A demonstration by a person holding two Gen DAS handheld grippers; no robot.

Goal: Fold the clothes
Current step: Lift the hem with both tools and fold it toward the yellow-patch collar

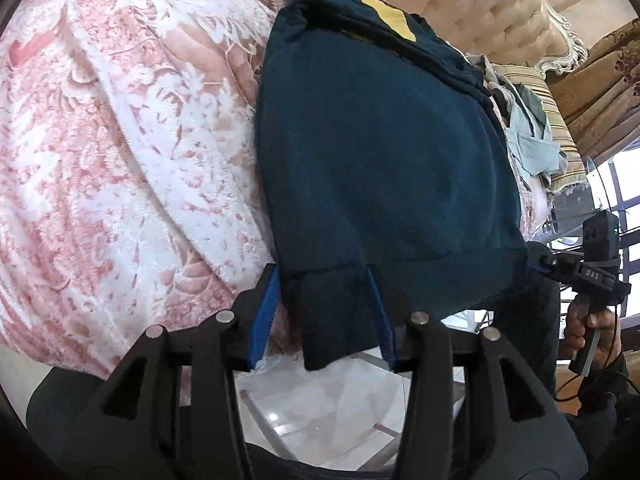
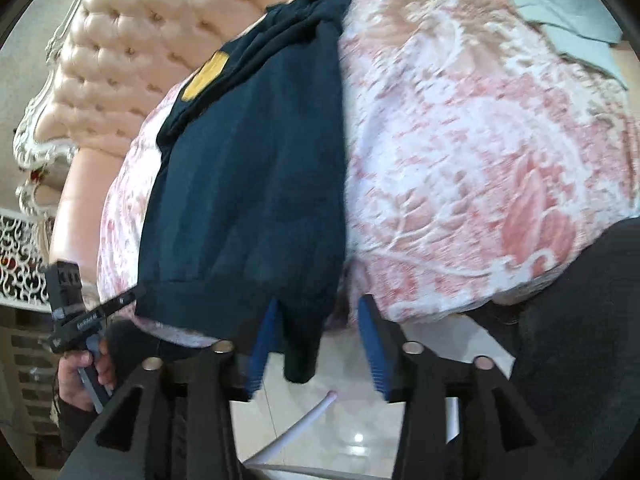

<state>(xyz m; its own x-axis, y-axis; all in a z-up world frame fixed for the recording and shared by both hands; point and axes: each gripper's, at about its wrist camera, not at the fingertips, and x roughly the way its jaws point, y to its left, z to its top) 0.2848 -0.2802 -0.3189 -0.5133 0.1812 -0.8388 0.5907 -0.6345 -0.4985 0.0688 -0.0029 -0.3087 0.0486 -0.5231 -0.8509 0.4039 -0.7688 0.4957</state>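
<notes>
Plainly, the dark blue garment (image 1: 376, 168) lies on the bed's pink floral bedspread (image 1: 120, 140), its yellow patch (image 1: 388, 16) up at twelve o'clock near the tufted headboard (image 1: 480, 12) and its ribbed hem hanging over the bed edge at six o'clock. The left tongs (image 1: 324, 312) stand parted with a hanging flap of that hem between the blue pads, which do not seem to press it. The right tongs (image 2: 320, 340) are likewise apart at the hem's other corner, a narrow fold dangling between them beside the left pad, unpinched. A pile of other clothes (image 1: 528, 136) waits at three o'clock in the left view. By my reading a fold has been laid and let go; the next move calls for a fresh hold on the hem or sides and carrying them toward twelve o'clock, keeping the layers aligned.
</notes>
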